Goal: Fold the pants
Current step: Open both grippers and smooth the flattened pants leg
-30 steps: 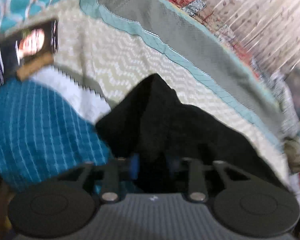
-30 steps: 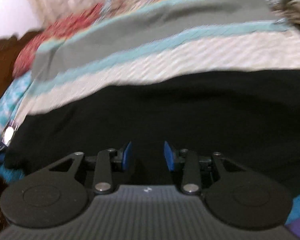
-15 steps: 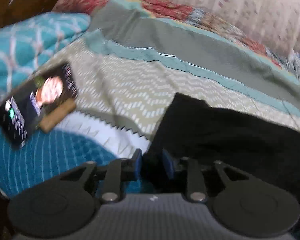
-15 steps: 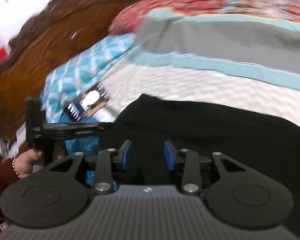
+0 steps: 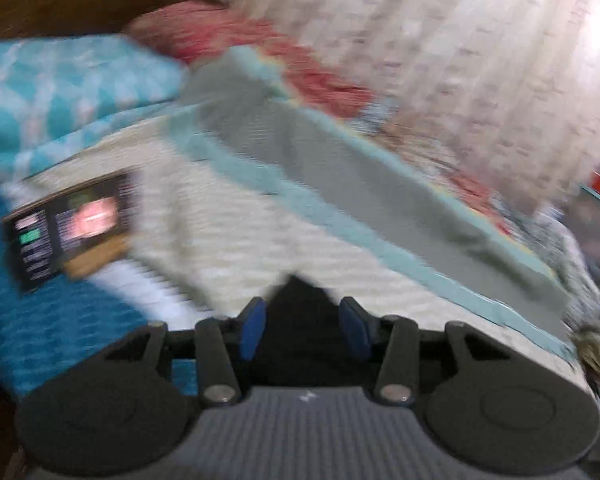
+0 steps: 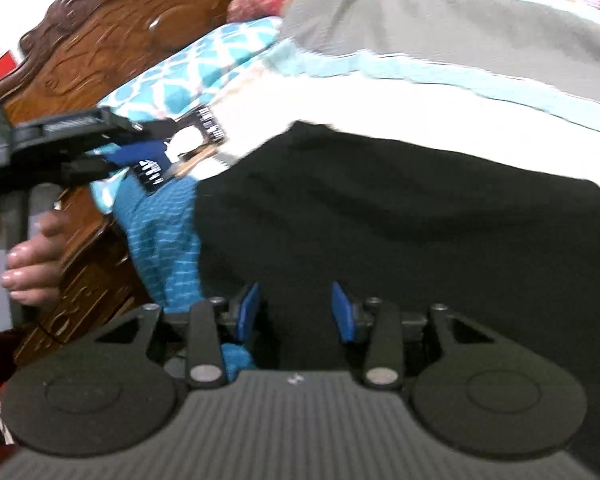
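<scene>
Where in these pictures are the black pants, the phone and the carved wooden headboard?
black pants (image 6: 400, 216), right wrist view, middle of the spread cloth.
phone (image 5: 70, 226), left wrist view, centre of its lit screen.
headboard (image 6: 112, 52), right wrist view, carved upper panel.

Left gripper (image 5: 303, 330) jaws opening, right gripper (image 6: 295, 312) jaws opening, hand (image 6: 18, 254) gripping the left handle

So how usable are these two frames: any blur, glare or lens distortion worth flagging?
Left wrist view: heavy motion blur smears the bedspread and the phone; only the tongs' body stays sharp. Right wrist view: milder blur, the black pants read as a near-featureless dark mass, the headboard fairly clear. Both show fisheye curving at the edges.
</scene>
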{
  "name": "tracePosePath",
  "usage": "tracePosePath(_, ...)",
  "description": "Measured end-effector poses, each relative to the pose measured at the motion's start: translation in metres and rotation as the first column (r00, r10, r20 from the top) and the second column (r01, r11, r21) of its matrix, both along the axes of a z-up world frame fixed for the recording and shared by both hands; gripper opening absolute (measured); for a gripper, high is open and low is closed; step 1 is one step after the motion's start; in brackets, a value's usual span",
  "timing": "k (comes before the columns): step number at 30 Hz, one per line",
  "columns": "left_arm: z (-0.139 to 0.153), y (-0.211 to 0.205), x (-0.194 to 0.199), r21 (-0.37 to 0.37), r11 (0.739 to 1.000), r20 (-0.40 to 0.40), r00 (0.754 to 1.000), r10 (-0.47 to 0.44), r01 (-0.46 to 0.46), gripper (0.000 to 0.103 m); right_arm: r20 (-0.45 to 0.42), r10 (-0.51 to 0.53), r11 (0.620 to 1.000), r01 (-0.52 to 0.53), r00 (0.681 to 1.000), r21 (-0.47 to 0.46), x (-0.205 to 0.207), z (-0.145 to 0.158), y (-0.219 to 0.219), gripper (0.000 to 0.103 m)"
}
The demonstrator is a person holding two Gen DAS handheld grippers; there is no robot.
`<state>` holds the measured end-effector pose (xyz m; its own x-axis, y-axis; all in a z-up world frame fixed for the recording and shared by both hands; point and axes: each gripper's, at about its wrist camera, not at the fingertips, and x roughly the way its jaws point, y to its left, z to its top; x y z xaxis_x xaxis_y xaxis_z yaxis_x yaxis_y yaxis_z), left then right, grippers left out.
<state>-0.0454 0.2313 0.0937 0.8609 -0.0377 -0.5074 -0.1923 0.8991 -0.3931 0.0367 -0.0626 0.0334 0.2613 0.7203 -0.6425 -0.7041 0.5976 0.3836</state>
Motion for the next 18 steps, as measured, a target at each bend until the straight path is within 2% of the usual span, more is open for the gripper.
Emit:
tracePosePath(2,-0.001,-0.025,0.012,0.024,0.996,0.002,0.996,-0.084,0.084,0.042,-0.007,-0.056,0.998,0.056,0.998,0.003,0.005,-0.002,-0.018,0.044)
tracePosePath(6,-0.022,-0.071,0.032,0.092,0.977,-0.085,0.979,-0.185,0.193,0.042,-0.057,-0.187,0.982,0.188,0.981,0.022,0.008,-0.012,-0.062,0.044)
tracePosePath(8,-0.041,-0.085,0.039,0.16,0.966,-0.158,0.971,-0.178,0.203,0.042,-0.078,-0.25,0.968,0.251,0.965,0.003,0.008,-0.019,-0.08,0.044)
tracePosePath(9,-0.054,-0.089,0.043,0.209,0.96,-0.226,0.964,-0.14,0.188,0.042,-0.089,-0.281,0.96,0.281,0.956,-0.015,0.006,-0.024,-0.091,0.045)
tracePosePath(11,-0.076,-0.085,0.049,0.236,0.956,-0.341,0.936,-0.085,0.173,0.037,-0.131,-0.321,0.947,0.318,0.938,-0.043,0.003,-0.037,-0.107,0.042)
tracePosePath(12,-0.08,-0.08,0.046,0.215,0.962,-0.329,0.94,-0.089,0.166,0.037,-0.155,-0.328,0.945,0.326,0.932,-0.038,0.0,-0.043,-0.117,0.038)
tracePosePath(14,-0.07,-0.078,0.042,0.194,0.97,-0.325,0.942,-0.08,0.149,0.038,-0.184,-0.342,0.937,0.35,0.921,0.013,-0.007,-0.04,-0.133,0.038)
tracePosePath(18,-0.047,-0.078,0.038,0.171,0.977,-0.306,0.949,-0.072,0.129,0.041,-0.127,-0.439,0.89,0.45,0.889,0.072,-0.02,-0.021,-0.175,0.04)
